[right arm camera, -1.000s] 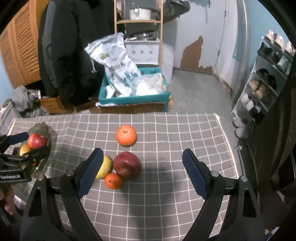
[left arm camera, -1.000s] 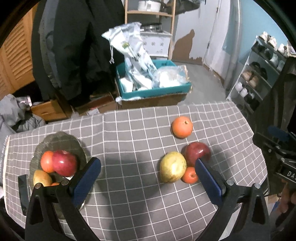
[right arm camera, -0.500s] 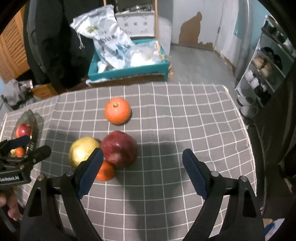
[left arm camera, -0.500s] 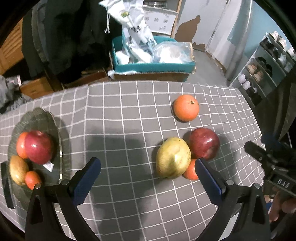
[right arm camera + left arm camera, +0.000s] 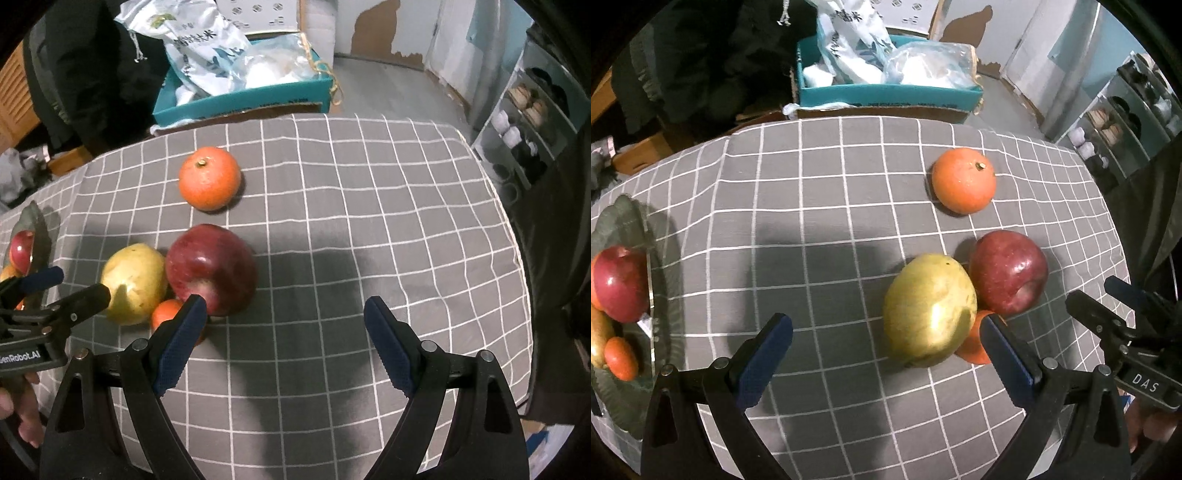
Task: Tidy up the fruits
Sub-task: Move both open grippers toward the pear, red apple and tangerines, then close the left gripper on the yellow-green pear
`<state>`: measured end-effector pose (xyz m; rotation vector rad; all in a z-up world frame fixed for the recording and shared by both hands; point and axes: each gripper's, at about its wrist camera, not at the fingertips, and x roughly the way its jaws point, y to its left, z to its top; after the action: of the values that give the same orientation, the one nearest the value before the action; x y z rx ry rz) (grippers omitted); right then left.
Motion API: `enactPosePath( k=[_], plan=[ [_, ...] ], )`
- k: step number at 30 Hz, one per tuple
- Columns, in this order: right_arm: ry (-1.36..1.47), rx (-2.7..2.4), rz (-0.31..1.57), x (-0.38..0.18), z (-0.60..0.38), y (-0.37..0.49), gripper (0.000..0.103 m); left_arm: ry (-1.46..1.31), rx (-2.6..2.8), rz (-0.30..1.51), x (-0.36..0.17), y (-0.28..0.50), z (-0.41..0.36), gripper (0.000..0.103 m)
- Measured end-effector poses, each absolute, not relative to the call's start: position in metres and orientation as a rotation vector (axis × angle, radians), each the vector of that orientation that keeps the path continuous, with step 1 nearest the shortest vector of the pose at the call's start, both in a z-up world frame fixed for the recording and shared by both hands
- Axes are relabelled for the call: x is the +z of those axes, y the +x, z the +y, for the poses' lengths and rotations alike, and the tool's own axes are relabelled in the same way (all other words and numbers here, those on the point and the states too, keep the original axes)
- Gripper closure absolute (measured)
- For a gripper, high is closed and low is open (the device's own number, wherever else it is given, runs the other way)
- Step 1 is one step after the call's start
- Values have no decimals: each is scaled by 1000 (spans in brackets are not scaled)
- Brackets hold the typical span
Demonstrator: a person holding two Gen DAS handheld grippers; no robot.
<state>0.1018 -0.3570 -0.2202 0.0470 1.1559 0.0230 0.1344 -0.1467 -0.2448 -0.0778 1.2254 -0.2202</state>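
Observation:
A yellow-green mango [image 5: 929, 310] [image 5: 133, 283], a dark red apple [image 5: 1008, 272] [image 5: 210, 268] and a small orange fruit [image 5: 975, 341] [image 5: 166, 314] huddle together on the grey checked cloth. A large orange [image 5: 963, 180] [image 5: 209, 178] sits apart behind them. My left gripper [image 5: 885, 349] hangs open just in front of the mango, its right fingertip beside the small orange fruit. My right gripper [image 5: 284, 325] is open, its left fingertip close to the apple. A dark glass plate [image 5: 626, 225] [image 5: 31, 214] at the left holds a red apple [image 5: 618, 284] and other fruit.
Beyond the table's far edge stands a teal box [image 5: 886, 94] [image 5: 240, 98] with plastic bags. A shoe rack [image 5: 1126, 114] [image 5: 532, 122] is at the right, dark coats at the back left. A hand [image 5: 22, 410] holds the left gripper's handle.
Both grippers have moved down and forward toward the cluster of fruit, which now looks much larger. Both stay open and nothing has been taken hold of.

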Motion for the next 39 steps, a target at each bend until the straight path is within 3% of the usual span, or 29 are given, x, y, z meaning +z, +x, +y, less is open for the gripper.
enactPosePath(
  k=[12, 18, 21, 39],
  plan=[
    [84, 8, 1158, -222, -368, 106, 17, -85, -259, 1280, -273, 147, -160, 4],
    [92, 3, 1164, -225, -372, 106, 17, -126, -305, 1293, -280, 150, -165, 19],
    [91, 4, 1167, -226, -372, 106, 17, -152, -353, 1283, -277, 149, -168, 37],
    [118, 127, 1182, -238, -337, 127, 17, -137, -188, 1227, -264, 150, -118, 37]
  ],
)
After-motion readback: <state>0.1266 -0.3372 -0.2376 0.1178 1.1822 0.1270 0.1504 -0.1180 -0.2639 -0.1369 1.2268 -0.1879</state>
